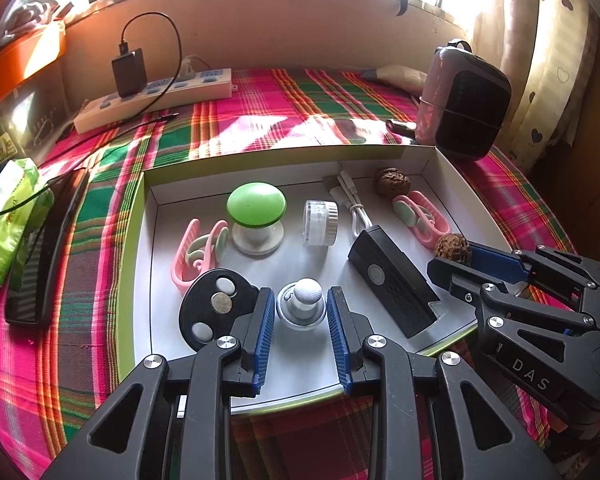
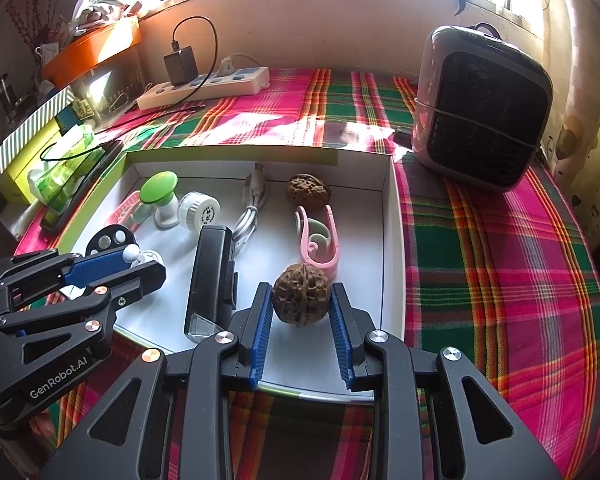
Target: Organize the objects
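Left hand-held gripper (image 1: pixel 300 308): angled downward, blue-padded jaws parted with clear gaps either side of a small white-headed knob (image 1: pixel 306 294); right hand-held gripper (image 2: pixel 302 306): angled downward likewise, pads pressed against both sides of a walnut (image 2: pixel 300 294).

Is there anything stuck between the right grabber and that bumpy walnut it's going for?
No, nothing visible is in the way. The walnut sits right between the right gripper's blue pads, which press on both its sides. The black box lies to its left and the pink clip behind it, neither between pads and walnut.
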